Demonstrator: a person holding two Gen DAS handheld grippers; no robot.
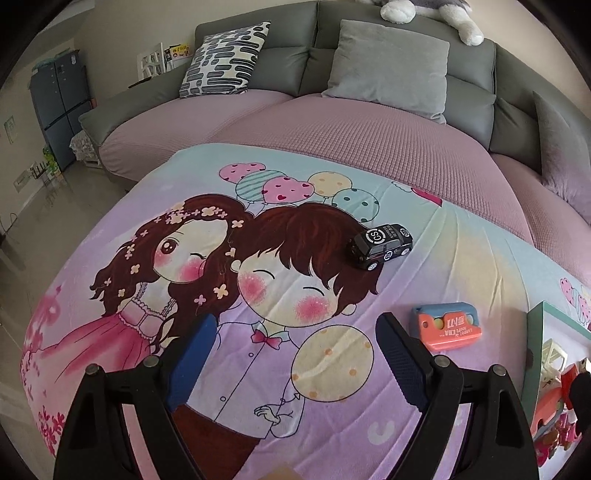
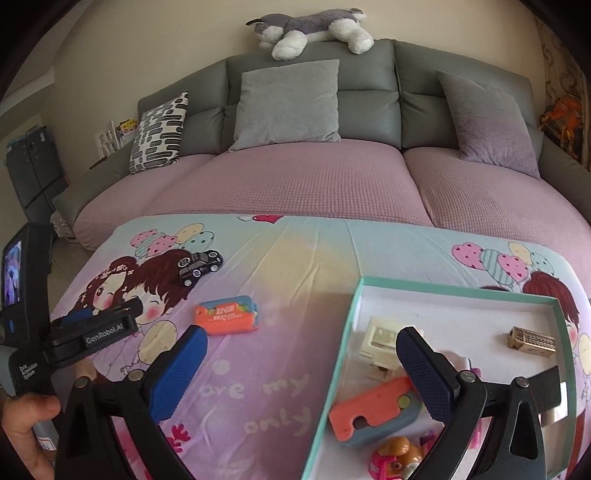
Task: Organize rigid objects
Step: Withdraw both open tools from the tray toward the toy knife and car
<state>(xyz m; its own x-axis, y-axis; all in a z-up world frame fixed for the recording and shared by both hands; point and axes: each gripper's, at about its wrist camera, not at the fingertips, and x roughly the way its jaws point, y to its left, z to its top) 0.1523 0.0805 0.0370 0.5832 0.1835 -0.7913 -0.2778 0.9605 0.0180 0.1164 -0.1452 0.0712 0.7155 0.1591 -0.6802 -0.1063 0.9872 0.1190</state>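
A black toy car (image 1: pixel 382 243) stands on the cartoon-print blanket (image 1: pixel 258 369); it also shows in the right wrist view (image 2: pixel 199 265). An orange and blue toy (image 1: pixel 448 325) lies nearer, to the right of my left gripper (image 1: pixel 295 350), which is open and empty. In the right wrist view this toy (image 2: pixel 228 314) lies left of a teal-rimmed white box (image 2: pixel 334 354). The box holds a cream toy (image 2: pixel 380 338), a gold block (image 2: pixel 532 341), an orange and blue toy (image 2: pixel 373 413) and a pink figure (image 2: pixel 397 458). My right gripper (image 2: pixel 299 350) is open and empty, over the box's left wall.
A grey sofa with a pink cover (image 2: pixel 295 177) stands behind the blanket, with grey cushions (image 2: pixel 288 103) and a patterned cushion (image 2: pixel 159 133). A plush dog (image 2: pixel 310 29) lies on the sofa's back. The box's corner shows at the right of the left wrist view (image 1: pixel 535 332).
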